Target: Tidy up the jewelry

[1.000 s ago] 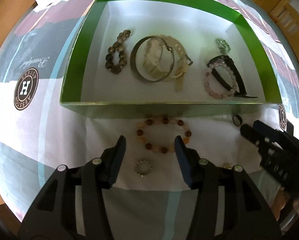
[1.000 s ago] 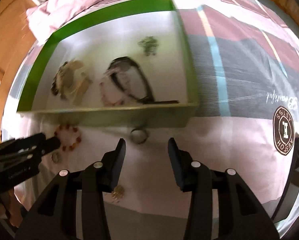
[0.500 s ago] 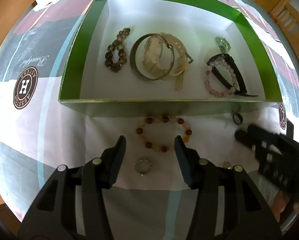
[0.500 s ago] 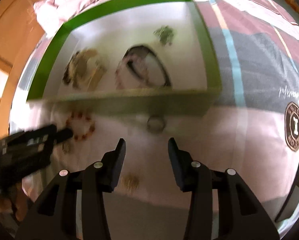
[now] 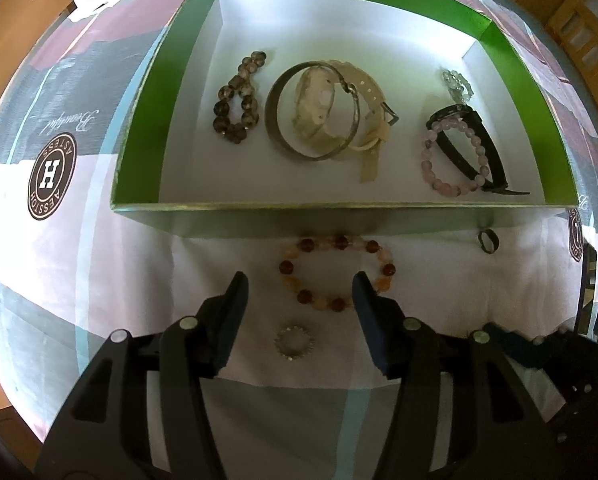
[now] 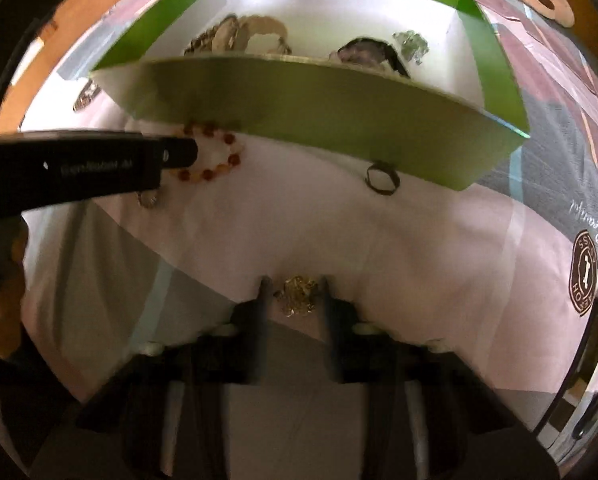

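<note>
Lowered since a second ago, the right hand-held gripper (image 6: 293, 282) now sits down on the bedsheet (image 6: 419, 248), its fingers apart on either side of a small gold trinket (image 6: 297, 294), not yet pinching it. The left hand-held gripper (image 5: 299, 286) has barely shifted, jaws wide apart above an amber bead bracelet (image 5: 337, 274) and a small toothed silver ring (image 5: 294, 342); pale lettering on its side, seen from the right wrist, is too blurred to read.

A dark ring (image 5: 488, 241) lies just beside the near wall of the green box (image 5: 147, 128). Inside the box rest a smoky bead bracelet (image 5: 237, 98), a metal bangle (image 5: 313, 110) around a cream watch (image 5: 339, 108), a pink bead bracelet (image 5: 453, 156) over a black band (image 5: 469, 140), and a pale green ornament (image 5: 457, 84).

The patchwork sheet carries round brown badges (image 5: 52, 176) with an H and "AESSTON" reversed, beside script reading "Beautiful". Wooden furniture (image 5: 579, 28) edges the left view; only the right view shows the gold trinket.
</note>
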A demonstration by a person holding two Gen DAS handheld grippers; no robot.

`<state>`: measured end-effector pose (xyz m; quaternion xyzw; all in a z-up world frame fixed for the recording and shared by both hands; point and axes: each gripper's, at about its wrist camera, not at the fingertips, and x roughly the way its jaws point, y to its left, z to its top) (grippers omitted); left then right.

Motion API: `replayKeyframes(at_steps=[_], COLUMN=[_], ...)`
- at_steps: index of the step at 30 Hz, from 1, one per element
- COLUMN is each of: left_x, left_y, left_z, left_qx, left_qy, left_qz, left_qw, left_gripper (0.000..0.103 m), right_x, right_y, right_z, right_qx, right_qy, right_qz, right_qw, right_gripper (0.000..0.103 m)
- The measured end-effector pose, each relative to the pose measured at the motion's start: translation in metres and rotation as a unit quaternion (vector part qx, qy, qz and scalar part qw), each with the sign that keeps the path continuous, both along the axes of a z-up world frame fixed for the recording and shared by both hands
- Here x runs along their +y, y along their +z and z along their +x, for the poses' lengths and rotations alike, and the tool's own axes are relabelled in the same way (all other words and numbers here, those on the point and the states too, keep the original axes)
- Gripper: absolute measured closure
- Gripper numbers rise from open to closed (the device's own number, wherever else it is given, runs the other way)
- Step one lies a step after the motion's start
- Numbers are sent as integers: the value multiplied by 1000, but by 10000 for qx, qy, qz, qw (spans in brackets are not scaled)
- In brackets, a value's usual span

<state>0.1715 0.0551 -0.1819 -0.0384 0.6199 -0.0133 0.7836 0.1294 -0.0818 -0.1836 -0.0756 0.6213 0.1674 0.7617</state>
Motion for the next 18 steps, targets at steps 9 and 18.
replayKeyframes(at_steps=[9, 18], left_x=[-2, -22], left_y=[-13, -12], left_z=[6, 3], left_qx=[9, -95], left_qy=[62, -380], left_qz=[81, 269], left_qw=[9999, 9989], left_gripper=[51, 93], right_x=[-27, -45], right_y=[6, 19], right_z=[13, 22], right_qx=[16, -178], right_qy=[-463, -774], right_qz=[137, 268], right_qw=[9988, 9965], right_gripper=[79, 68])
